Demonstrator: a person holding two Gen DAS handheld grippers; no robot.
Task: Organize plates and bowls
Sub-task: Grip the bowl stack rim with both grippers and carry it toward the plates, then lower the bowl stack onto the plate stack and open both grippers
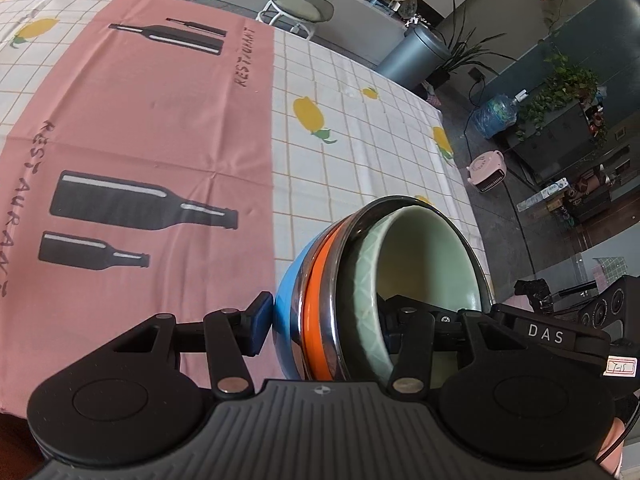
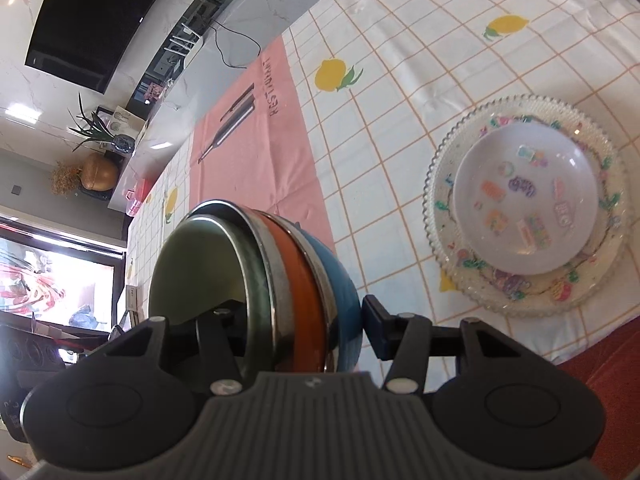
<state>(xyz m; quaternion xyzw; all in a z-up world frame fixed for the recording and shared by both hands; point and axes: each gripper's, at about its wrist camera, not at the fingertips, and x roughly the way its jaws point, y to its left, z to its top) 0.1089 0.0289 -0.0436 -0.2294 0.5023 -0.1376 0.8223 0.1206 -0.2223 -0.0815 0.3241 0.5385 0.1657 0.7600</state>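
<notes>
Left gripper (image 1: 324,322): pinched on the wall of the bowl stack; one blue pad (image 1: 258,326) is pressed on the outside of the blue bowl, the other finger is reached inside the green bowl.
Right gripper (image 2: 294,330): clamped on the opposite wall of the same stack; one pad (image 2: 374,330) is set against the blue bowl's outside, the other finger is seen inside the green bowl.
Bowl stack (image 1: 360,292): held between both grippers, tipped on its side above the table.
Green bowl (image 1: 424,256): nested innermost, its pale inside turned toward the room.
Steel rims (image 1: 340,280): shown between the nested bowls.
Orange bowl (image 1: 316,312): seen as a band between the steel rims.
Blue bowl (image 1: 286,308): outermost, its rounded bottom faced toward the cloth.
Plates (image 2: 528,208): a white plate with coloured prints is set on a glass plate with a beaded rim; both rest on the table, well apart from the stack, in the right wrist view.
Tablecloth (image 1: 352,128): white, checked, printed with lemons.
Pink mat (image 1: 152,120): laid over the cloth, printed with black bottles and the word RESTAURANT.
Stool (image 1: 300,6): placed beyond the table's far edge.
</notes>
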